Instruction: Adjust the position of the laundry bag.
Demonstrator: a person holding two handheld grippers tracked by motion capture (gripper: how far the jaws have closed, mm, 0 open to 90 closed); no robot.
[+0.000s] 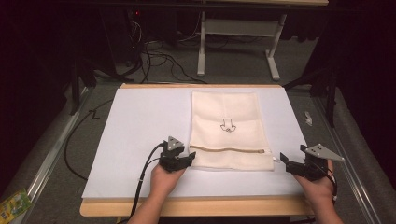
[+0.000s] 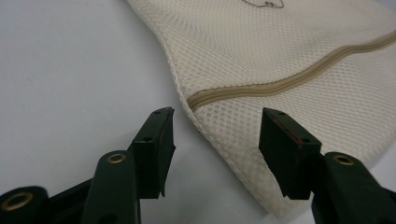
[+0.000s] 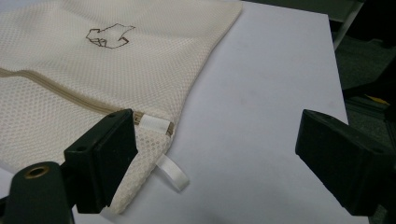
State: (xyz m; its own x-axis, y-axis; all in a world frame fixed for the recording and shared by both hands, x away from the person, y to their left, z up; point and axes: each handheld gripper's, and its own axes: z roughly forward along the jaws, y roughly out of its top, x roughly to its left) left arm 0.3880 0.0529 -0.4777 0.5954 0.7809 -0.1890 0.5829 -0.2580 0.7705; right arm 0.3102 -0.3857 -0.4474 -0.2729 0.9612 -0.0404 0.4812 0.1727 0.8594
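A flat cream mesh fabric bag with a tan zipper (image 1: 229,128) lies on the white table sheet (image 1: 140,126), right of its middle, with the zipper (image 2: 280,84) running across near the person's end. It looks light, soft and floppy, likely to sag and fold when lifted, so the near corners, the stitched edge by the zipper or the small white ribbon loop (image 3: 172,171) at the zipper's end seem the firmest places to pinch. The left gripper (image 1: 177,157) sits at the bag's near left corner, its jaws spread with the corner's edge between them but not yet pinched. The right gripper (image 1: 302,164) hovers just beside the near right corner, jaws wide apart and holding nothing; I cannot tell if its one jaw touches the mesh
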